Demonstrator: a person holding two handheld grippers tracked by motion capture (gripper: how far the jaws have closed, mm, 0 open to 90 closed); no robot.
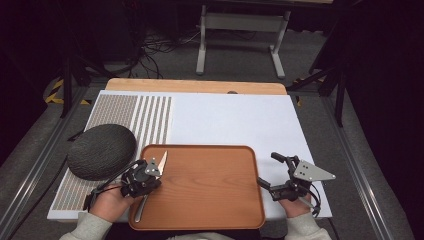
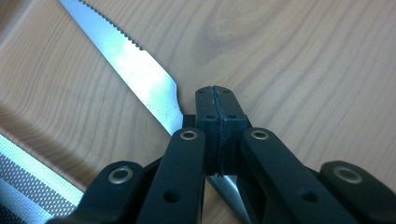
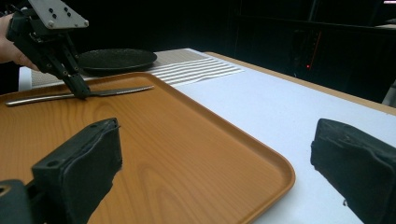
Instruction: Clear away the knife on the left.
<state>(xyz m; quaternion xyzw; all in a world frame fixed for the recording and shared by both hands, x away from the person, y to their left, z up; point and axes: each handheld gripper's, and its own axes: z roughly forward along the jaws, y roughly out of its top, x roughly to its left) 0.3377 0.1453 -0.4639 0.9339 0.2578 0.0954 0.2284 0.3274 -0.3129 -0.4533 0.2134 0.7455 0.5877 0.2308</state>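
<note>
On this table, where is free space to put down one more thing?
Most of the wooden tray is bare, right of the knife. The white mat beyond the tray's far rim is free too. The left side is crowded: the dark plate and the left gripper.

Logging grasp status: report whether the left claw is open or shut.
Shut. The left claw has its jaws pressed together over the knife on the tray.

A steel table knife (image 1: 150, 185) is seen lying flat along the left side of a wooden tray (image 1: 210, 185). Its serrated blade (image 2: 135, 70) is pointed away from the person, its plain handle toward the tray's near rim. The knife is pinched where blade meets handle by the closed jaws of the left hand-held gripper (image 1: 150, 176).
</note>
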